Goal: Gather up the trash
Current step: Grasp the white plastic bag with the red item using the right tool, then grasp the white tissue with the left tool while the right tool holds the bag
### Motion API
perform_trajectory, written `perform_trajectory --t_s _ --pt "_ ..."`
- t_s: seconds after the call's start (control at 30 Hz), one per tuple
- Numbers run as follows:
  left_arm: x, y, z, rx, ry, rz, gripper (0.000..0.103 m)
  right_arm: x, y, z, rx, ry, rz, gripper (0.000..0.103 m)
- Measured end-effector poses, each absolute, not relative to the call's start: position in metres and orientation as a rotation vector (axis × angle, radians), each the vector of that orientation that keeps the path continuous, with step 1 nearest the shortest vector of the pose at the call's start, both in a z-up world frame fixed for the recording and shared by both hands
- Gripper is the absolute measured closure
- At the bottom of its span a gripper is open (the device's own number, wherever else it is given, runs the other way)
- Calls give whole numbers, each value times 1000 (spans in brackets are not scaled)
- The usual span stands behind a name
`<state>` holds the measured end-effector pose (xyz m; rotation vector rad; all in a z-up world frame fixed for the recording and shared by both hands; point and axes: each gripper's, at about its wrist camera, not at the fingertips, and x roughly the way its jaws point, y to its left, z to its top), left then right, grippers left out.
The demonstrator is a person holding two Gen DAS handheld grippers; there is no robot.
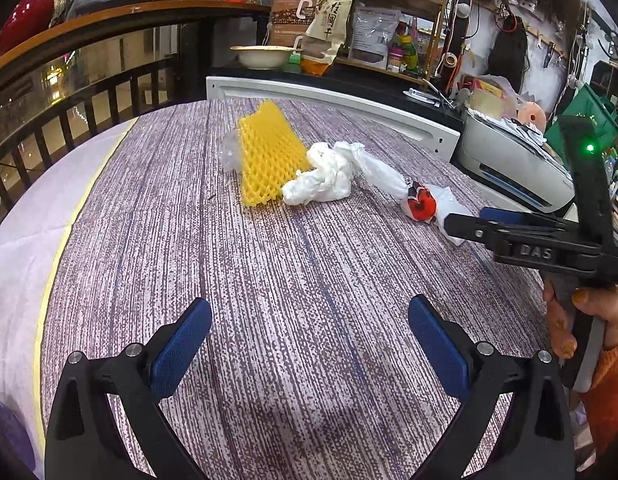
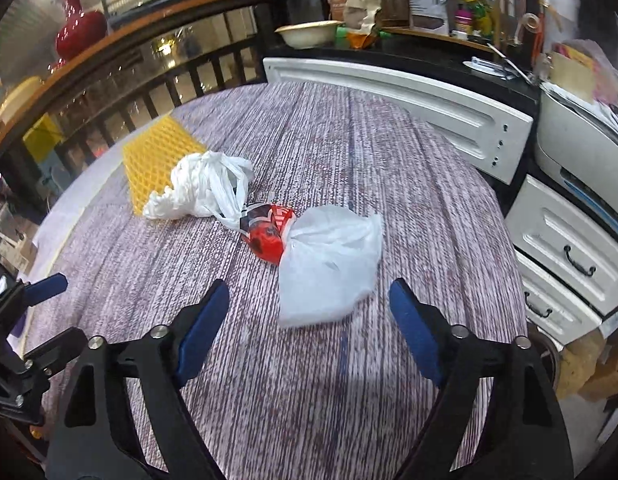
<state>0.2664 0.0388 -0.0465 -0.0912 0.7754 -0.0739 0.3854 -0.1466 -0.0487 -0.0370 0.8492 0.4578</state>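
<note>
Trash: one yellow foam net [image 1: 265, 153], two white bags [image 2: 329, 260]

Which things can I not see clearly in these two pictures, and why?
- Yellow foam net, right wrist view: blurred; the crumpled white bag covers its near corner.
- Clear plastic, left wrist view: mostly behind the net.
- Red wrapper: print too small to read.
- Right gripper, left wrist view: one blue pad hidden.

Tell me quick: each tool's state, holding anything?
Left tool: open, empty, above the tablecloth.
Right tool: open, empty, white plastic bag just ahead.
</note>
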Motion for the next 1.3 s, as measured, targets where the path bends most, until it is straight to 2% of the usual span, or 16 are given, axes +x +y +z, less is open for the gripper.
perform_trajectory --t_s 0.07,0.13,0.2,0.3,0.4,0.63,1.03,1.17,1.3 --pt "270 41 -47 -99 779 -71 6 393 -140 -51 -63 863 465 29" --pt "274 44 -47 -108 780 -64 6 399 -135 -54 -93 867 456 38" --pt "277 50 -47 -124 781 -55 6 404 -131 -57 -113 889 457 61" --pt "280 56 -47 -149 780 -44 6 406 -129 -61 -114 900 458 79" --pt "284 62 -46 -165 770 -28 6 405 -134 -62 -97 895 450 90" --pt "294 69 -38 -202 716 -11 8 397 -155 -50 -5 859 429 95" --pt "359 15 -40 12 704 -99 32 363 -195 -27 68 795 384 95" --pt "377 12 -44 37 721 -89 34 351 -206 -26 96 795 382 95" --pt "386 5 -51 82 750 -89 40 342 -215 -25 105 784 373 95"
